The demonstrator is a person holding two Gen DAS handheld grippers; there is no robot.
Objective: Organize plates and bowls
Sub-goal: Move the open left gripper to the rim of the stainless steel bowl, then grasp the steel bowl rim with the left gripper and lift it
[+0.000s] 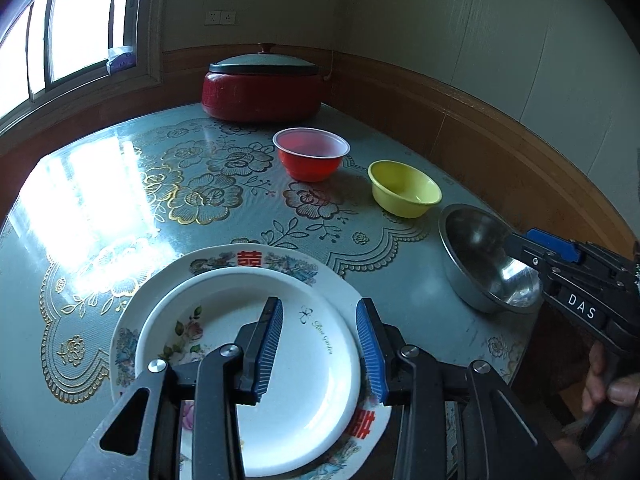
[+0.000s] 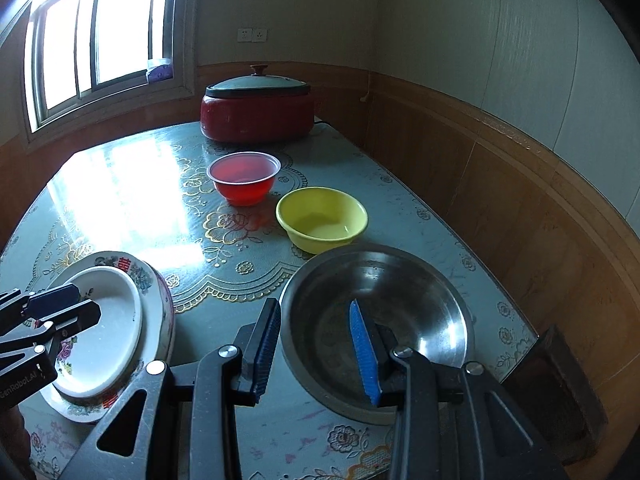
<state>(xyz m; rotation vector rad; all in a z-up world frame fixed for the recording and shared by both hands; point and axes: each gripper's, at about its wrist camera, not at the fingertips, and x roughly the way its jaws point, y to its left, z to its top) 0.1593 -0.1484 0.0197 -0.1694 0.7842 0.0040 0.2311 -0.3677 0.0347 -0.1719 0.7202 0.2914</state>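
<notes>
A white plate (image 1: 312, 360) (image 2: 108, 320) lies stacked on a larger patterned plate (image 1: 248, 258) (image 2: 156, 292) at the table's near left. My left gripper (image 1: 319, 304) (image 2: 86, 302) hovers open over it, one finger above the plate's inside, the other at its right rim. A steel bowl (image 1: 476, 240) (image 2: 400, 292) stands at the near right. My right gripper (image 2: 314, 304) (image 1: 516, 242) is open astride the bowl's near rim: the left pad outside, the right pad inside, with a visible gap. A red plastic bowl (image 1: 310, 156) (image 2: 244, 180) and a yellow bowl (image 1: 404, 188) (image 2: 322, 216) stand farther back.
A red lidded pot (image 1: 262, 88) (image 2: 256, 112) sits at the far edge of the flowered table (image 1: 120, 200) (image 2: 120, 184), under the window. Wood-panelled wall runs along the right side. A dark wooden object (image 2: 560, 380) stands off the near right corner. A person's hand (image 1: 612, 384) holds the right gripper.
</notes>
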